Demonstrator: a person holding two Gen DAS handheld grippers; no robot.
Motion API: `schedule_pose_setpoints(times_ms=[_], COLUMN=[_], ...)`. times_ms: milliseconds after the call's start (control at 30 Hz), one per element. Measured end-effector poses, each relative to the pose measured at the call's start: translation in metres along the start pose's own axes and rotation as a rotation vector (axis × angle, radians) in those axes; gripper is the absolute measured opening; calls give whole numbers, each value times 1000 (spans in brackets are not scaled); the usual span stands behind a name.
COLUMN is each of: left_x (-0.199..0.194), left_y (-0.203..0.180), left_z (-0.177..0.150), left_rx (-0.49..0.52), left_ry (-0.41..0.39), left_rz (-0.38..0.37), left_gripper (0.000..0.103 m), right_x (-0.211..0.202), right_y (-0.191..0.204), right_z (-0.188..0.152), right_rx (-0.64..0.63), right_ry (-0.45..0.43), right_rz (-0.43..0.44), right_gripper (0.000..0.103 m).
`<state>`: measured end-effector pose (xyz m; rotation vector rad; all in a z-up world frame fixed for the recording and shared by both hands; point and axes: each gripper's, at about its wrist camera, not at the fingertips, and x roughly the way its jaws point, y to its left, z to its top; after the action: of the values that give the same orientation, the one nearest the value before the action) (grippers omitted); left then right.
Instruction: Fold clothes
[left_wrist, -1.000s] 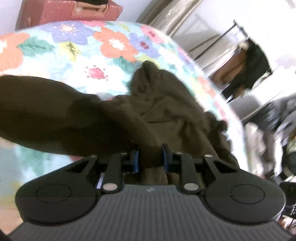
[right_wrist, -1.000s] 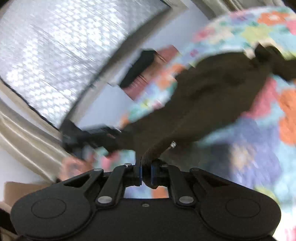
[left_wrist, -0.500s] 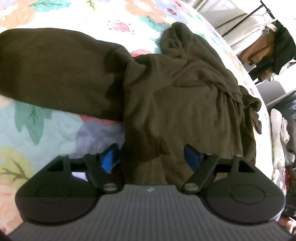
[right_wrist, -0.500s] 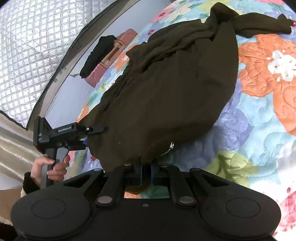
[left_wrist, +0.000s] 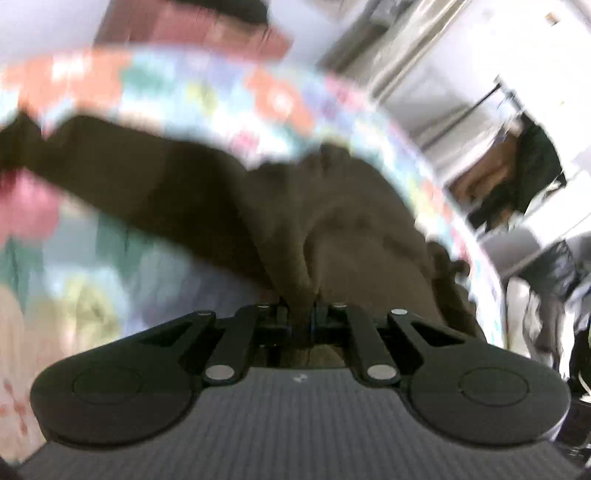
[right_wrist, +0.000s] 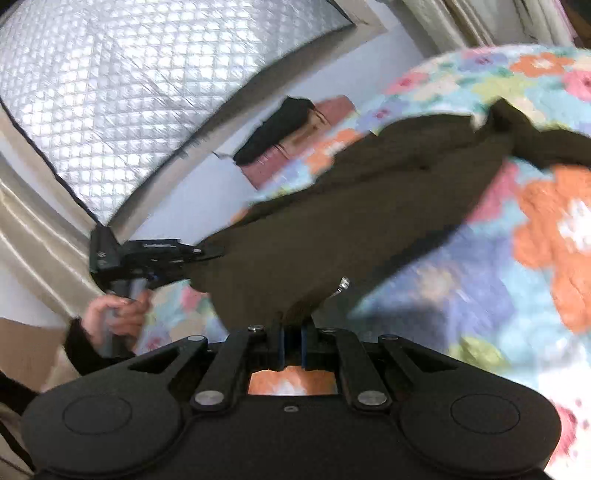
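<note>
Both views are pretty blurry. The left gripper (left_wrist: 302, 320) has its fingers pinched on a near edge of the dark brown garment (left_wrist: 332, 221), and the right gripper (right_wrist: 291, 345) is clamped on another edge. The garment is stretched over the floral quilt (right_wrist: 480, 280). A hand (right_wrist: 114, 314) holds the left gripper's handle.

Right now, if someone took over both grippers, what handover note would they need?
Left gripper: shut on the garment, pinching a bunched fold at its near edge.
Right gripper: shut on the garment's other near edge.
Garment: dark brown, lifted at the near side between the two grippers, its far part trailing on the floral quilt. Both views are motion-blurred.
Done: both edges gripped.
Left: no fold visible yet; spread it flat, then fold.
</note>
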<state>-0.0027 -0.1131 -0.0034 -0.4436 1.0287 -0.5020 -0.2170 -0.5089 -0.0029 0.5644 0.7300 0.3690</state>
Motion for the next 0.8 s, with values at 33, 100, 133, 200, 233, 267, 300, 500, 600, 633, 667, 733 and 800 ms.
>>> schedule_pose_setpoints(times_ms=[33,100,133,200,233,267,300,500,600,633,667,733,800], left_x=[13,35,41,43,43,43,43,26,2,-4,-7,-11,-2], left_y=[2,2,-1,-13,-20,-25,-26,-34,-50,-57,-67,-88,-112], left_z=[-7,-19,-23,-24,-23,-22,-22,-23,-23,-21,-19,-12,-4], left_rx=[17,72,98,170,210,240,256,315,364,390,429,510,596], left_ry=[44,104,111,100,101,102,105,91,24,9,1,-20,-54], left_rz=[68,182,214,251,270,287,299,332,330,328,325,317,297], left_gripper=[8,9,9,10,11,14,16,32,32,32,35,43,50], right_x=[8,25,32,40,42,41,40,32,20,12,4,-7,-9], right_y=[-5,-16,-19,-16,-16,-15,-14,-10,-2,2,4,-1,-11], right_z=[-6,-19,-24,-27,-28,-28,-28,-28,-22,-16,-9,6,21], right_rx=[6,18,20,10,5,-1,-8,-46,-110,-145,-168,-189,-206], right_ry=[27,81,99,107,108,105,102,85,56,35,8,-29,-58], right_rz=[-32,-95,-114,-109,-109,-113,-116,-140,-156,-165,-183,-230,-272], right_gripper=[10,10,10,10,10,10,10,15,36,48,56,56,56])
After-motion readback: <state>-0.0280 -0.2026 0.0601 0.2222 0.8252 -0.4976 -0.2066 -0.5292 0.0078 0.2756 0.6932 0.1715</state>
